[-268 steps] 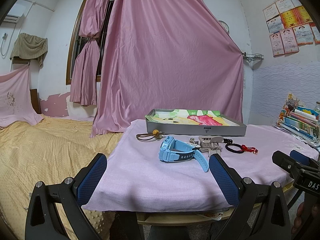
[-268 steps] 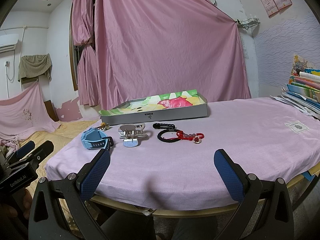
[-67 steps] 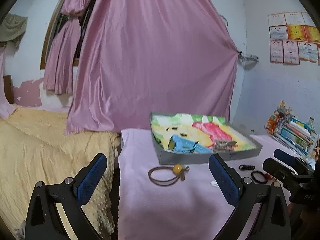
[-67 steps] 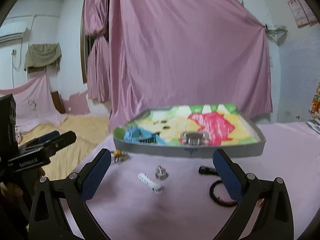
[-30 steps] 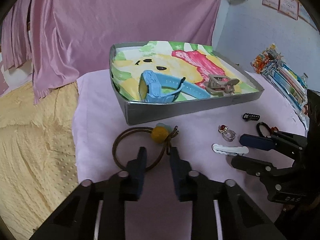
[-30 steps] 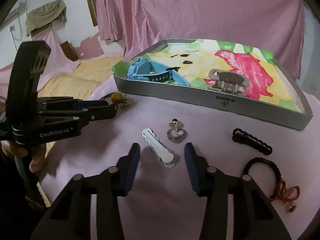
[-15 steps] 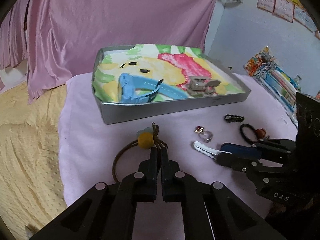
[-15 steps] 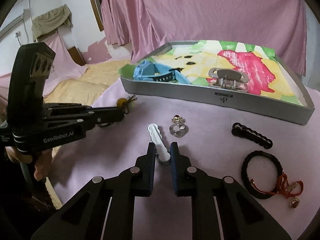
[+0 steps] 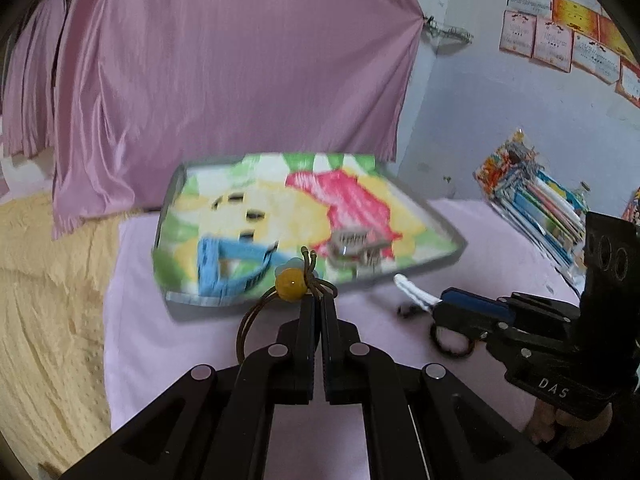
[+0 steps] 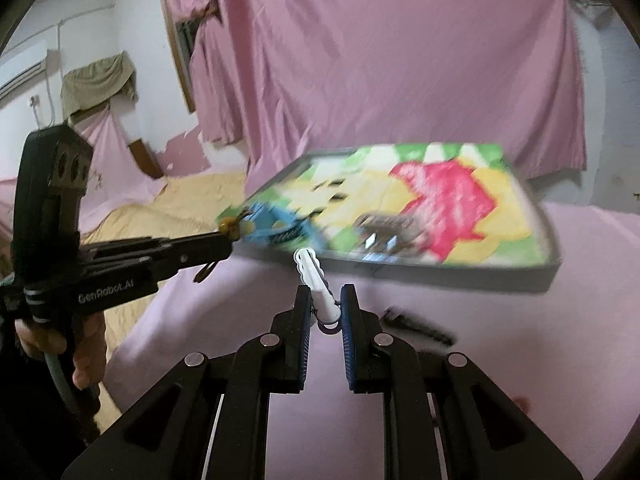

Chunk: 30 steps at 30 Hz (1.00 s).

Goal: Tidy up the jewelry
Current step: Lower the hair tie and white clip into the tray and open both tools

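While bare pink cloth point(image 10: 560, 360) fills the lower frame, my left tongs point(image 9: 318, 300) clench the hair tie point(image 9: 292, 284); my right tongs point(image 10: 325, 300) grasp the white clip point(image 10: 316, 280) before the tray point(image 10: 552, 256).

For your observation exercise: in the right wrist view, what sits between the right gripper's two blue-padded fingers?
A white scalloped plastic hair clip, gripped between the right gripper fingers and sticking out toward the shallow grey tray. The right wrist view shows it plainly.
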Motion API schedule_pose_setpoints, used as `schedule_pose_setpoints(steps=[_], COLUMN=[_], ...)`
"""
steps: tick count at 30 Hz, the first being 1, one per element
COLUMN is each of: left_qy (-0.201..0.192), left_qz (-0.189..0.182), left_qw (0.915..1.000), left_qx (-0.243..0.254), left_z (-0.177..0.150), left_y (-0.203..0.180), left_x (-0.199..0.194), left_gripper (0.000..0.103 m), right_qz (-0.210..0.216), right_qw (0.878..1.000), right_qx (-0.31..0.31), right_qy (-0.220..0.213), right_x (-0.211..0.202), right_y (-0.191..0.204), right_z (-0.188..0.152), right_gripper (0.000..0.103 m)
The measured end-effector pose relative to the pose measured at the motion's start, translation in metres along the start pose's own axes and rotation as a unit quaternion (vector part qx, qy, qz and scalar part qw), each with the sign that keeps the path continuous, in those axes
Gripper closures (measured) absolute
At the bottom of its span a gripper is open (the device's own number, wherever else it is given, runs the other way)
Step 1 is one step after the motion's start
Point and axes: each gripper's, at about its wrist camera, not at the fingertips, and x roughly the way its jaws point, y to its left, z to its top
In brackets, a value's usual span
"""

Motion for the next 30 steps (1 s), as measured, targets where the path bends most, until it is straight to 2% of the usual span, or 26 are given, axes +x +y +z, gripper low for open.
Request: schedule_pose_setpoints(steps=[5, 10, 16, 23, 30], left_qy=[-0.03, -0.026, 0.015, 0.069, 0.09], left_qz=[0.009, 0.016, 0.034, 0.045, 0.043], left_qw=[0.9995, 0.9995, 0.9991, 0.9958, 0.9944], left_qx=[0.004, -0.009, -0.022, -0.039, -0.035], left_z=[0.024, 0.042, 0.054, 0.054, 0.049], left_y=[-0.011, -0.013, -0.007, 0.003, 0.003], left_x=[0.016, 0.042, 0.081, 0.114, 0.127], left_gripper=[0.1, 0.1, 0.1, 0.1, 0.1], right_qz=[-0.026, -0.042, -0.047, -0.054, -0.053], right_qw=[0.999, 0.999, 0.998, 0.995, 0.993], right_qx=[0.01, 0.021, 0.019, 0.018, 0.018], right_qy=[-0.017, -0.011, 0.031, 0.085, 0.108], right_x=[0.006, 0.026, 0.057, 0.095, 0.11], right_y=[-0.028, -0.06, -0.078, -0.09, -0.092], right_z=[0.021, 0.042, 0.051, 0.051, 0.048], right_gripper=[0.09, 0.09, 0.09, 0.09, 0.09])
